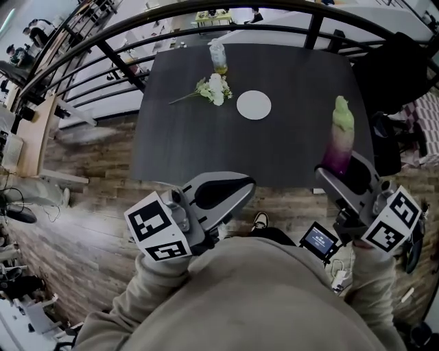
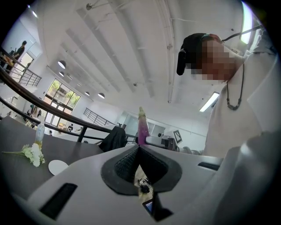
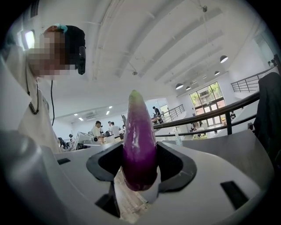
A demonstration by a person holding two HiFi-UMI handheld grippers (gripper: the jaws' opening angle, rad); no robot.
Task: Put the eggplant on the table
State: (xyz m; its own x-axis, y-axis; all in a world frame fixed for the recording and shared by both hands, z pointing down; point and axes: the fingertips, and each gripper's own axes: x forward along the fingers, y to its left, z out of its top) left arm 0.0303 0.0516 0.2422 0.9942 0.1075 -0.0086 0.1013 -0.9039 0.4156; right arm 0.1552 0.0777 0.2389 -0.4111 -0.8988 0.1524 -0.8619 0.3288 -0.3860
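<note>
**Right gripper holding the eggplant at the table's near right corner**

The right gripper [image 3: 139, 163] is clamping the eggplant [image 3: 139, 140] between its two pads, with the jaws standing wide around the purple body. The eggplant is standing upright, pale green end upward and rounded purple end just below the pads. In the head view it is showing against the near right corner of the table [image 1: 199, 144], and it is not lying on the surface.

The left gripper [image 2: 139, 148] is holding nothing. Its jaws are meeting at the tips, and it is hovering in front of the table's near edge, well apart from the right gripper.

Three items are occupying the far half of the dark table, all well apart from the eggplant:
- a spray of white flowers [image 1: 214, 89], lying near the far edge;
- a white round plate [image 1: 254, 105], lying just beside the flowers on their right;
- a clear bottle [image 1: 219, 58], standing at the far edge.

A dark curved railing [image 1: 206, 9] is running behind the table. A black garment [image 1: 394, 68] is hanging past the table's right edge. Wood plank flooring [image 1: 89, 226] is covering the area in front of and left of the table. The room beyond is showing a white ceiling with round lamps.
</note>
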